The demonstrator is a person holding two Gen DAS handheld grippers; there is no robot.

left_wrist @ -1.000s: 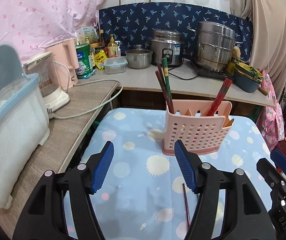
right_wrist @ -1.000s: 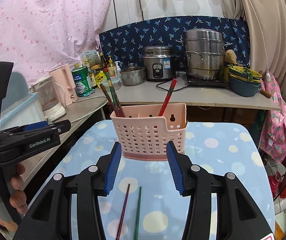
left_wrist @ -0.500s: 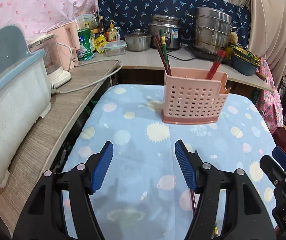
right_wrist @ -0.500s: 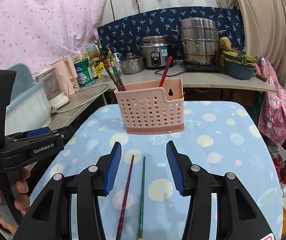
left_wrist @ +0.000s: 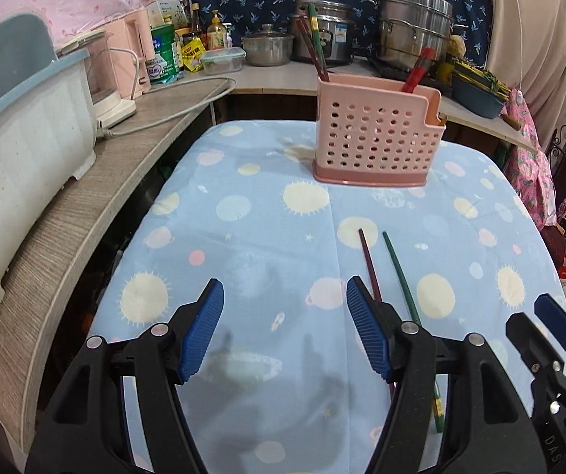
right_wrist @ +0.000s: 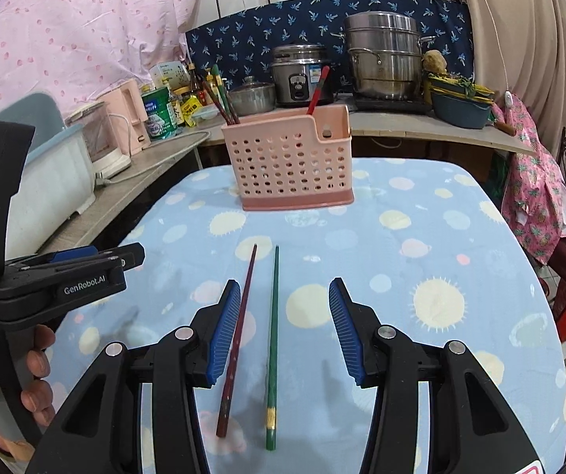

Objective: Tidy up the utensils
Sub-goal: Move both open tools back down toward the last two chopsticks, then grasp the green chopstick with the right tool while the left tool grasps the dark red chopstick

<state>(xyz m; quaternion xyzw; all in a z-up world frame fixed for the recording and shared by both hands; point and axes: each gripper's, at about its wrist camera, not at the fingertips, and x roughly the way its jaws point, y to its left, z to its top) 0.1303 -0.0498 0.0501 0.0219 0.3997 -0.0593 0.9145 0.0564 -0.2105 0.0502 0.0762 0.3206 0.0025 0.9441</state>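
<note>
With both grippers point(right_wrist: 285, 328) point(left_wrist: 285, 331) held unclenched and empty, the dark red chopstick point(right_wrist: 239, 331) and green chopstick point(right_wrist: 273, 335) at centre frame could be pinched together or rolled aside, since they lie so close.

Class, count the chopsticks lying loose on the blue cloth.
2: a dark red chopstick and a green chopstick, side by side in front of the pink holder. None seems hidden.

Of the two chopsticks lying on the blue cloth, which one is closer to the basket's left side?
The dark red chopstick. It lies left of the green chopstick, beside the right gripper's left pad, both pointing toward the pink perforated basket.
</note>
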